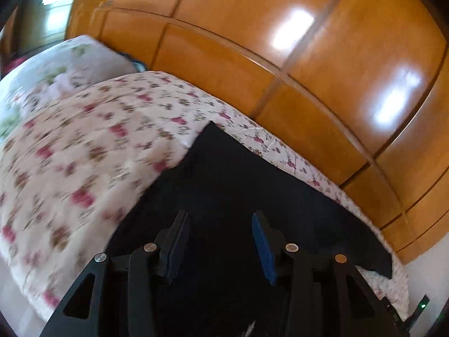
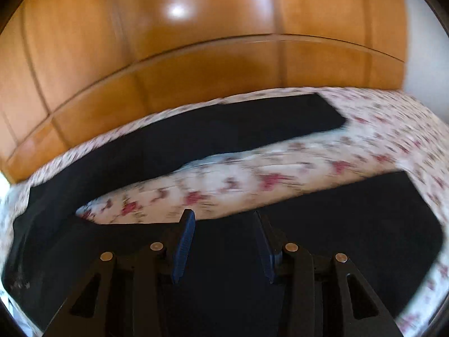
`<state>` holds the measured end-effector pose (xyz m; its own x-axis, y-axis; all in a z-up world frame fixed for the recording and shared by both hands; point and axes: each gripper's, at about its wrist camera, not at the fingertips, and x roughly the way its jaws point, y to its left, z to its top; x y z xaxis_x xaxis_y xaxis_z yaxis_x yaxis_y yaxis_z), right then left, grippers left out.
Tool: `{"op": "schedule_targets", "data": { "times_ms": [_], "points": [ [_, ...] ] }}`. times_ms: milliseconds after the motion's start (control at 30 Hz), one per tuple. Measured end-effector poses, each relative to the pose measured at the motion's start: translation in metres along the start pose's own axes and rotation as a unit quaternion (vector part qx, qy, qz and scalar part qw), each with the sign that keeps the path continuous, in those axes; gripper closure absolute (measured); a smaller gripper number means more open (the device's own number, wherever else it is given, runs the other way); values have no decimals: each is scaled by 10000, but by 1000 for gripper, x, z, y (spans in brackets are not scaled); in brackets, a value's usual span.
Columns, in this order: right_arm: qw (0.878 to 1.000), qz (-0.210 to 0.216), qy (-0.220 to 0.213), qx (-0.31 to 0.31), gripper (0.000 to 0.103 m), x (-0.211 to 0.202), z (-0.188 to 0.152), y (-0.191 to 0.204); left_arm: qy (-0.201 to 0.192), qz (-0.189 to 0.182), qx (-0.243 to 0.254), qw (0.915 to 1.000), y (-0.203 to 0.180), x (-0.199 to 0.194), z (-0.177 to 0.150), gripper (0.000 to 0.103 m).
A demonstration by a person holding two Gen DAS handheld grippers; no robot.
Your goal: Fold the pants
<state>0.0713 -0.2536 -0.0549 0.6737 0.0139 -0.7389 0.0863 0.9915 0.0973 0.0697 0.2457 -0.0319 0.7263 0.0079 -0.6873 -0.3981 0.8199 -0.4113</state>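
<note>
Nearest the left wrist camera: left gripper (image 1: 221,219), black, blue pads on its fingers (image 1: 263,250), jaws parted, nothing between them, hanging over dark cloth without visible contact. Beneath it, dark pants (image 1: 238,179), lying flat on the bed (image 1: 84,151), running along the bed's far edge beside the wardrobe, one squared corner reaching toward the middle of that edge. Floral bedspread, cream with red and brown sprigs, blurred on the left. Pillow (image 1: 56,67) in a paler floral print at the bed's far left end. Glossy orange-brown wardrobe (image 1: 294,56) filling the background, panelled, with bright window reflections.

Nearest the right wrist camera: right gripper (image 2: 224,219), same build, jaws parted, released, gripping nothing, poised above one pant leg. Pants (image 2: 196,137) spread in a V on the bed (image 2: 393,129): one leg along the far edge by the wardrobe (image 2: 196,42), the other nearer, under the gripper, a wedge of bedspread showing between them. Legs joined at the left end of the bed. Much motion blur. No containers in sight.
</note>
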Motion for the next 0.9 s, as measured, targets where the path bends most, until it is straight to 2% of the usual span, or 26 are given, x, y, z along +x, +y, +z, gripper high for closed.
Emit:
{"op": "schedule_targets", "data": {
  "times_ms": [100,267,367,567,667,767,900],
  "points": [
    [9995,52,94,-288,59,22,2,24,213,114,129,9996,-13,26,7,56],
    [9976,-129,300,-610,57,44,-4,43,550,168,15,9983,-18,65,22,56],
    [9974,-99,297,-651,52,45,-6,43,559,407,106,9976,-20,88,34,48],
    [9983,-5,231,-542,51,46,-8,40,360,1182,434,9914,-25,126,69,46],
    [9983,-9,213,-541,51,46,-8,40,210,1359,577,9888,-24,140,86,45],
    [9982,-38,195,-562,50,45,-9,39,150,1402,887,9860,-26,153,95,43],
    [9981,-67,186,-587,50,45,-10,40,170,1332,1039,9855,-26,169,97,43]
  ]
}}
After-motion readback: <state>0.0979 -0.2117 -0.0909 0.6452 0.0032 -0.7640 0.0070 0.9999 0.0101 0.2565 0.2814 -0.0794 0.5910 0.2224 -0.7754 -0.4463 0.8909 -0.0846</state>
